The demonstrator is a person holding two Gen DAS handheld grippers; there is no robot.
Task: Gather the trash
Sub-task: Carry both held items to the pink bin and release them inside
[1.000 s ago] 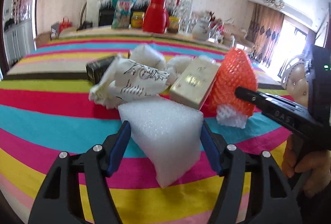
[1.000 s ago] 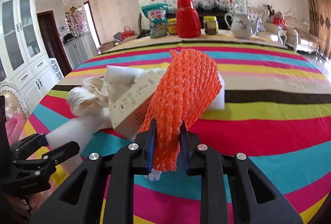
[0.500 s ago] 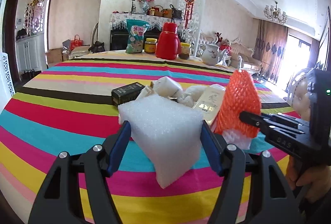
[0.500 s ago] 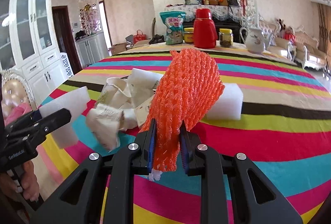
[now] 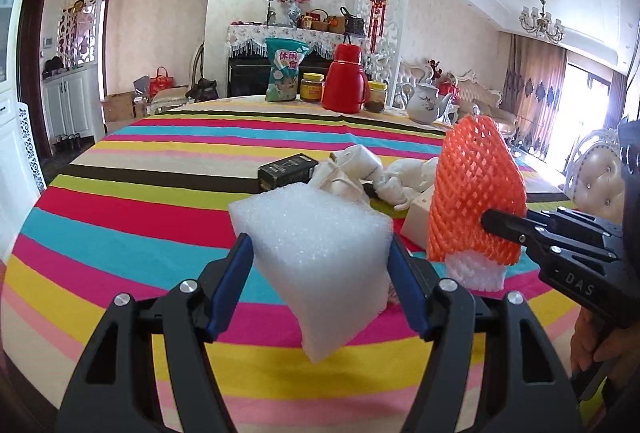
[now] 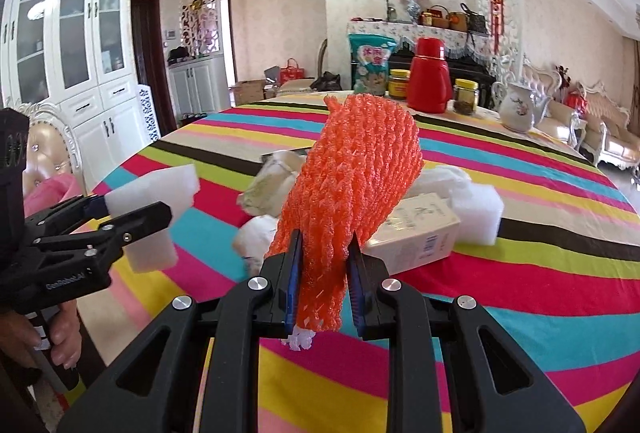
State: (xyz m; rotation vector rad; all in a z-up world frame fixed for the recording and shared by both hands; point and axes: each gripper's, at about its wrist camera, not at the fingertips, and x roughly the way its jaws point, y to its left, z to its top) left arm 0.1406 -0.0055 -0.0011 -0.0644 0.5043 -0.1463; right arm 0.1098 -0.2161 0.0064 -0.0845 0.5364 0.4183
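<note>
White foam block (image 5: 316,253) clamped in left gripper (image 5: 320,273), orange foam net (image 6: 352,185) pinched in right gripper (image 6: 324,265), both above striped table (image 5: 120,233).

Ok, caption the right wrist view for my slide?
Right gripper clamps orange foam net above striped table; left gripper holds white foam block.

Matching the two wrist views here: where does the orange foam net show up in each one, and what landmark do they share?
Left wrist view: orange foam net at the right, lifted off the striped tablecloth, pinched by the right gripper entering from the right edge.
Right wrist view: the net fills the centre, rising from between that gripper's blue pads.
Shared landmark: red thermos at the table's far edge.
</note>
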